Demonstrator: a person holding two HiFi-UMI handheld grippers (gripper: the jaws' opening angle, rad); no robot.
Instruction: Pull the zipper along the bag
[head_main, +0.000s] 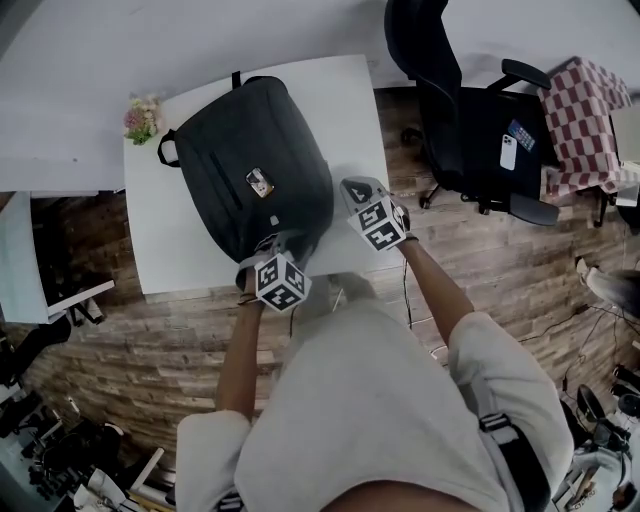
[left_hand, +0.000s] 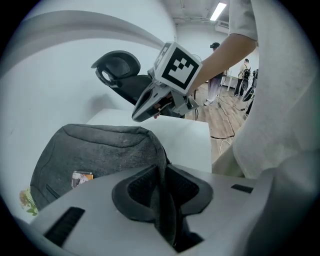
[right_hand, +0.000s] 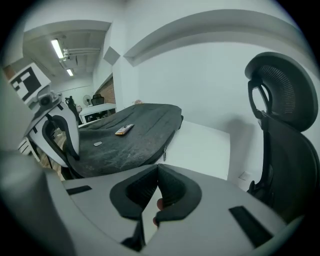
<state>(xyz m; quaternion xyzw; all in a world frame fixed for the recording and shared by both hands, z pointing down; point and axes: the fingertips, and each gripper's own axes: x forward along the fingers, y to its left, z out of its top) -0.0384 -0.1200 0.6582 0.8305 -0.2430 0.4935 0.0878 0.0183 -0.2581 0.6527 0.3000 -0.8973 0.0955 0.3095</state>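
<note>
The step in hand looks like the set-up before the pull. One dark grey backpack (head_main: 255, 175) lies flat on the single white table (head_main: 170, 250), its near end at the table's front edge. There the left gripper (left_hand: 162, 172) has its jaws pinching a fabric strip (left_hand: 166, 210) of the backpack's near end, apparently to anchor it. The right gripper (right_hand: 156, 172) hovers just beside the backpack's right flank with its jaws pressed together on nothing. One zipper pull (right_hand: 163, 155) hangs at that side seam, just ahead of it. Next, the right jaws would need to spread, close on that pull and draw it along the seam while the left holds. Also in view are one office chair (head_main: 470, 120) and one small posy (head_main: 142, 117).
</note>
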